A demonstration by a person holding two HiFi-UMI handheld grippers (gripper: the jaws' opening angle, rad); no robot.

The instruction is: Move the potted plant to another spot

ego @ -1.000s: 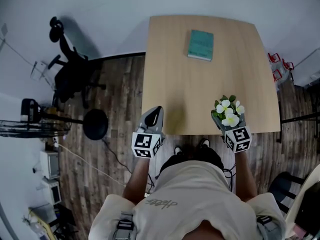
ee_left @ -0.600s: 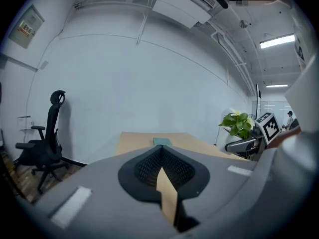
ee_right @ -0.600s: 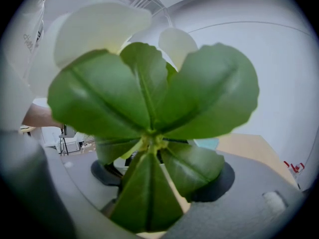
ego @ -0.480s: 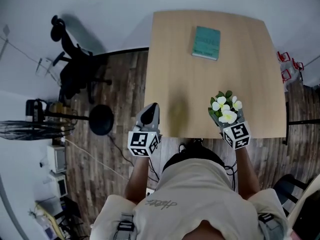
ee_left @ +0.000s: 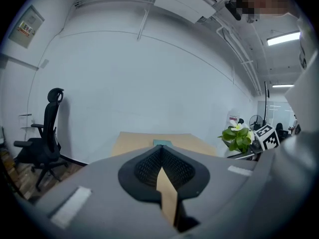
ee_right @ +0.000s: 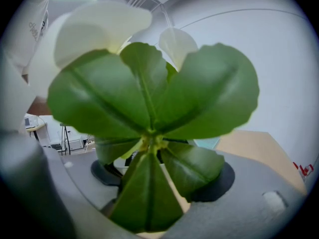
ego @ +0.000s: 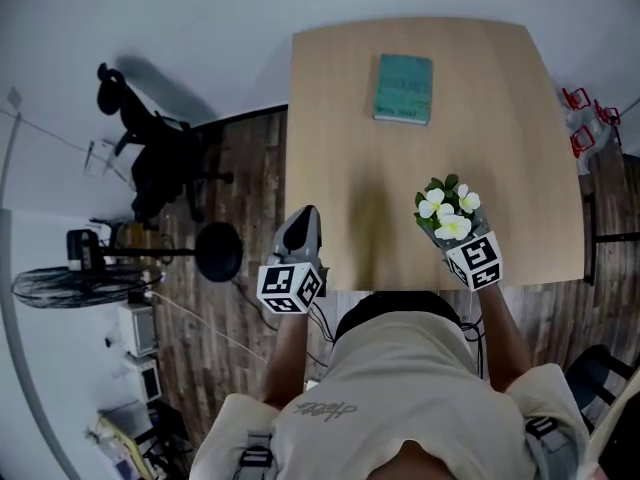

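The person (ego: 400, 398) fills the bottom of the head view, leaning over the near edge of a light wooden table (ego: 340, 118). Both arms are stretched forward, with a gripper in each hand.

The left gripper (ego: 303, 223) sits lower left of centre, at the table's near left corner, beside the dark plank floor (ego: 240, 168). Its marker cube (ego: 291, 286) faces up at the camera. In the left gripper view its jaws are drawn together to a point, with nothing between the pads.

The right gripper (ego: 452, 240) sits lower right of centre, over the near right part of the tabletop and just inside the near edge. Its jaws are clamped on the potted plant (ego: 445, 208), whose green leaves and white flowers hide the fingertips from above. In the right gripper view the leaves rise from between the two jaws and fill most of the frame, with pale petals across the top. The pot is almost wholly covered there. No view shows whether its base touches the tabletop. In the left gripper view the plant stands at the right of the frame, level with the table.

Farther up the table, a teal book (ego: 403, 88) lies flat near the far edge, well apart from the plant.

In the upper left of the head view, a black office chair (ego: 160, 158) stands on the floor by the white wall (ego: 200, 28). A fan (ego: 70, 286) shows at the left edge.
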